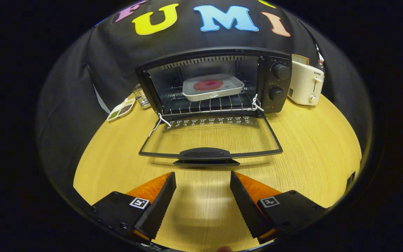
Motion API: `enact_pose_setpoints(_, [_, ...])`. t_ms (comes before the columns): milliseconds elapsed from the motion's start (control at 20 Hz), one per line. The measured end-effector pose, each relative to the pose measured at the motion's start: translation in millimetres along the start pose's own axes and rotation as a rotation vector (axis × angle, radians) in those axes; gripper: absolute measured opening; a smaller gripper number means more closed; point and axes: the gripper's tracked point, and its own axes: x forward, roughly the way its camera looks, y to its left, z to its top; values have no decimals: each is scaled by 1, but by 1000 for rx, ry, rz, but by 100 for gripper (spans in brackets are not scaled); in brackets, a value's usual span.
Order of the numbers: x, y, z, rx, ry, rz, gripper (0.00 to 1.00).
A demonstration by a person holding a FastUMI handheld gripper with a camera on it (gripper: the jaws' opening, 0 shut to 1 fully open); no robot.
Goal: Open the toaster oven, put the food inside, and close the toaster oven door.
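A black toaster oven (275,84) stands at the back of the wooden table with its glass door (210,136) folded down flat toward me. Inside, on the wire rack, lies a white tray (229,87) holding a round red piece of food (207,84). The door's handle (205,154) is just ahead of my fingers. My gripper (203,178) is open over the bare table, short of the handle, with nothing between its fingers.
A white toaster (304,84) with bread in its slot stands right of the oven. Left of the oven lie a small divided dish (121,109) and a wire holder (142,96). Bare tabletop (310,147) spreads on both sides of the door.
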Motion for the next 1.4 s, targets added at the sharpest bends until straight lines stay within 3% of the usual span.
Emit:
enact_pose_setpoints(350, [26,3,-10,-3,69,-41,97])
enact_pose_setpoints(800, [36,1,1,-33,34,-134,96])
enact_pose_setpoints(1400, [3,7,22,-47,-80,-141,96])
